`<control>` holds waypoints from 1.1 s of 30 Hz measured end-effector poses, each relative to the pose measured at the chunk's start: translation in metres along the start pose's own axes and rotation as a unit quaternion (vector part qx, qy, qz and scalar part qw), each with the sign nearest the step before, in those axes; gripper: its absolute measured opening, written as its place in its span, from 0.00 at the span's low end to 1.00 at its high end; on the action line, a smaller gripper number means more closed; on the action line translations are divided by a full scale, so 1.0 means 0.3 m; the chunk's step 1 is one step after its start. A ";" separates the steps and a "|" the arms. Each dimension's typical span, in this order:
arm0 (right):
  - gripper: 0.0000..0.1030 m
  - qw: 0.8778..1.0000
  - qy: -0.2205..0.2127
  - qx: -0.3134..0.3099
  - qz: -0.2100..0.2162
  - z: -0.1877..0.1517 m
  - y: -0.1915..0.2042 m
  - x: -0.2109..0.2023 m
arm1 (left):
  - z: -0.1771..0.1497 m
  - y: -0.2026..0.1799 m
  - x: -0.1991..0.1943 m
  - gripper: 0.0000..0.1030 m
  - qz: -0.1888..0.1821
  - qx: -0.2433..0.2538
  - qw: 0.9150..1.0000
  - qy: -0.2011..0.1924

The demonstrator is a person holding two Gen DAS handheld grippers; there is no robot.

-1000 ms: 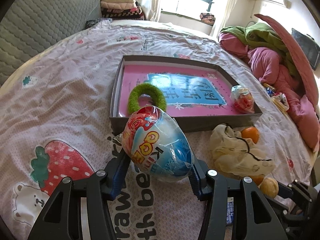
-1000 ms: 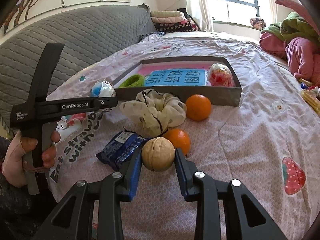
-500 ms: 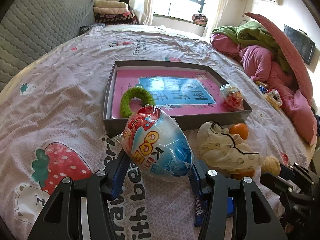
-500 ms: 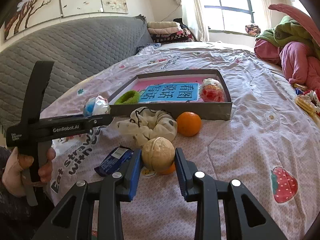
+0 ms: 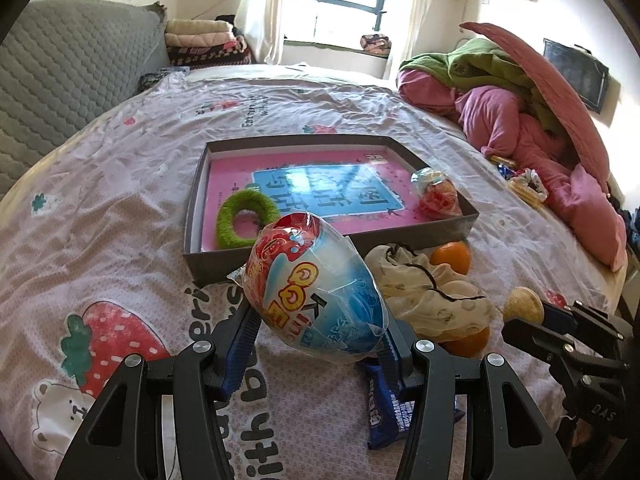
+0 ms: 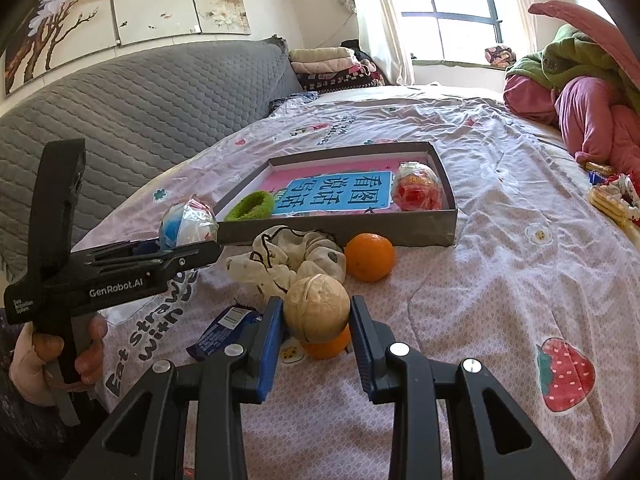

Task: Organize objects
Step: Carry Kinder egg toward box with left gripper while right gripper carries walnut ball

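Observation:
My left gripper (image 5: 318,330) is shut on a wrapped red-and-blue toy egg (image 5: 316,286), held above the bedsheet in front of the grey box (image 5: 256,266). In the right wrist view that egg (image 6: 186,220) shows at the left, just left of the box (image 6: 400,230). My right gripper (image 6: 316,320) is shut on a walnut (image 6: 316,308), lifted over an orange (image 6: 326,346). Inside the box lie a green hair ring (image 5: 244,218) and a second wrapped red egg (image 5: 438,198).
On the sheet before the box lie a cream scrunchie (image 6: 288,262), another orange (image 6: 369,257) and a blue snack packet (image 6: 224,330). Pink and green bedding (image 5: 520,120) is piled at the right. A grey headboard (image 6: 140,100) runs along the left. A hand (image 6: 52,356) grips the left tool.
Both grippers have risen a little with their loads. The walnut now hangs above the orange, and the box looks lower and farther in both views.

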State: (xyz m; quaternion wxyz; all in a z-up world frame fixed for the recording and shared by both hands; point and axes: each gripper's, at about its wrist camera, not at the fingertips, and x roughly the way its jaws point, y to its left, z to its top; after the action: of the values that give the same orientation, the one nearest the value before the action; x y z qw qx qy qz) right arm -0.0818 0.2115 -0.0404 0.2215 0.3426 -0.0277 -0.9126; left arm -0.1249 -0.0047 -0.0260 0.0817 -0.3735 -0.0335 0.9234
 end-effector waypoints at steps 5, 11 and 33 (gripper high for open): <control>0.33 1.000 0.000 -0.006 0.000 0.006 0.002 0.008 | -0.004 -0.007 -0.006 0.54 -0.001 0.005 1.000 -0.003; 0.33 1.000 -0.004 -0.020 -0.008 0.022 0.013 0.014 | -0.001 -0.002 -0.004 0.54 0.000 0.001 1.000 -0.003; 0.33 0.999 -0.029 -0.037 -0.018 0.117 -0.014 0.014 | -0.005 -0.007 -0.007 0.54 0.011 0.008 1.000 -0.014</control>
State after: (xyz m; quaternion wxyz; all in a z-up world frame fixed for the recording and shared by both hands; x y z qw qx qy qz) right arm -0.1086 0.2098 -0.0169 0.2169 0.3083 0.0053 -0.9262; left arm -0.1220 -0.0028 -0.0255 0.0738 -0.3600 -0.0226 0.9297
